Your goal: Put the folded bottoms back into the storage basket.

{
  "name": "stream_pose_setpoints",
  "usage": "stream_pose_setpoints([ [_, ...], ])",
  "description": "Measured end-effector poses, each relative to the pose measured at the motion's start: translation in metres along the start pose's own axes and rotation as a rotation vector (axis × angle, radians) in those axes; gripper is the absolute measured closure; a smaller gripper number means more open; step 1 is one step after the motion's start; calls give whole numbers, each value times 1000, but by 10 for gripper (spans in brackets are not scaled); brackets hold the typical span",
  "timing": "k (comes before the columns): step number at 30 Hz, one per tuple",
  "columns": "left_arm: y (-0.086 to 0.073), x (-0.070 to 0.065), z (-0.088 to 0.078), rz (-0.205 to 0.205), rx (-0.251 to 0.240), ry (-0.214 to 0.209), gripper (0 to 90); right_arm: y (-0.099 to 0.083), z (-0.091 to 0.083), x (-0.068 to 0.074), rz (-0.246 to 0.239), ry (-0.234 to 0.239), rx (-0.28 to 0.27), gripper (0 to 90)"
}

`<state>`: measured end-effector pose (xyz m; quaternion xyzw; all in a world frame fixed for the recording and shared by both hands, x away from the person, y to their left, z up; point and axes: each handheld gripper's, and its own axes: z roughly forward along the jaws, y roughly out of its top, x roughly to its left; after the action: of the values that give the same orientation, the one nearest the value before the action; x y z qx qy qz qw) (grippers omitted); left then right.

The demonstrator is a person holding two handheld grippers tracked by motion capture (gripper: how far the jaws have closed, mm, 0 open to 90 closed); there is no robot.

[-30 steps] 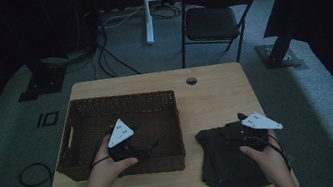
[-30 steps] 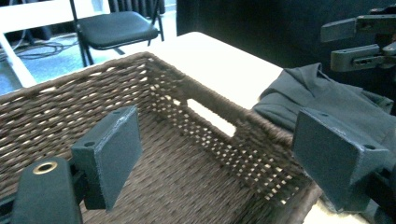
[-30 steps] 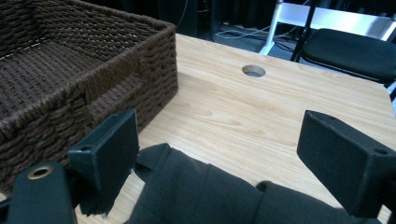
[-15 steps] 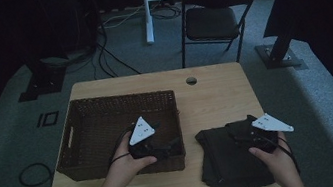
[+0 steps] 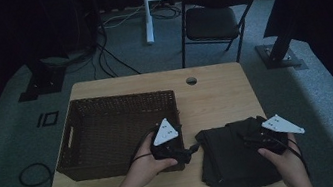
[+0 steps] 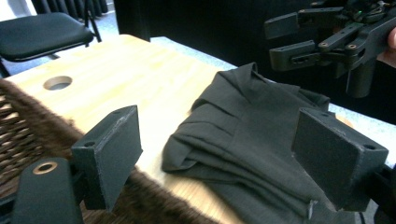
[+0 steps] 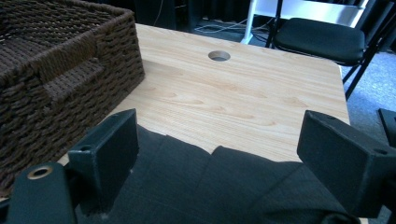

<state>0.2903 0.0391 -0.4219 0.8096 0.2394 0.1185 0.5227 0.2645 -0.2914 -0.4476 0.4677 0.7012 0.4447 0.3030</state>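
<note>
Folded dark grey cloth [image 5: 235, 156] lies on the pale wooden table [image 5: 215, 96], right of the brown wicker basket [image 5: 115, 132]. Your right gripper [image 7: 215, 154] hovers over it, released; your left gripper [image 6: 219, 154], also released, faces it from the basket corner.

Black jaws w/ square pads, brass eyelet, grey 3-cornered plates, black cables.

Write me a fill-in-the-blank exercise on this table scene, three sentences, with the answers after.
1. The dark folded cloth lies on the wooden table to the right of the woven ____.
2. The left gripper has its jaws ____, with nothing between them.
3. Behind the table stands a black folding ____.

Missing words: basket; open; chair
</note>
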Motion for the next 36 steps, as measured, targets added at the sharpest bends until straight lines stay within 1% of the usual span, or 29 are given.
stream_pose_setpoints([
  [1,0,-4,5,4,2,-12,165,-1,-1,-1,4,-1,-1,125],
  [2,0,-4,5,4,2,-12,165,-2,-1,-2,4,-2,-1,125],
  [3,1,-8,11,6,1,-26,165,-3,-2,-3,5,-5,2,126],
  [4,1,-8,11,6,1,-26,165,-4,-2,-4,4,-5,1,125],
  [5,1,-13,16,11,5,-39,165,-5,-2,-4,8,-6,3,125],
  [9,0,-22,28,21,18,-65,165,-11,-4,-8,16,-12,8,125],
  [12,0,-26,34,14,19,-74,165,-17,-5,-12,22,-15,13,125],
  [13,-1,-32,41,15,21,-84,165,-19,-6,-13,25,-15,14,125],
  [14,-1,-35,44,13,20,-89,165,-21,-6,-15,26,-17,16,125],
  [15,-1,-35,44,13,20,-89,165,-23,-7,-16,28,-18,17,125],
  [17,-4,-43,53,19,22,-108,165,-27,-8,-19,37,-26,19,125],
  [19,-7,-49,60,14,25,-120,165,-32,-9,-22,40,-29,24,125],
  [20,-7,-49,60,14,25,-120,165,-34,-9,-23,39,-32,25,125],
  [21,-11,-54,65,12,25,-116,165,-36,-10,-25,40,-34,28,125],
  [22,-11,-54,65,12,25,-116,165,-38,-10,-26,43,-35,31,125],
  [24,-14,-58,71,-2,24,-115,165,-42,-10,-28,40,-39,37,125],
  [25,-17,-62,75,0,13,-95,165,-44,-10,-29,42,-40,40,125],
  [26,-17,-62,75,0,13,-95,165,-44,-10,-29,42,-40,40,125],
  [27,-22,-65,79,-33,-3,-86,165,-48,-10,-32,45,-47,48,125],
  [28,-22,-65,79,-33,-3,-86,165,-48,-10,-32,45,-47,48,125],
  [29,-24,-67,80,-24,-4,-72,165,-50,-9,-33,48,-48,52,125],
  [30,-29,-70,85,-13,7,-66,165,-53,-9,-35,50,-55,60,125],
  [31,-31,-71,87,-23,10,-68,165,-56,-8,-36,53,-56,66,125],
  [34,-34,-73,90,-18,20,-65,165,-60,-7,-38,51,-64,78,125],
  [36,-39,-77,94,-13,30,-52,165,-63,-6,-39,56,-65,81,125],
])
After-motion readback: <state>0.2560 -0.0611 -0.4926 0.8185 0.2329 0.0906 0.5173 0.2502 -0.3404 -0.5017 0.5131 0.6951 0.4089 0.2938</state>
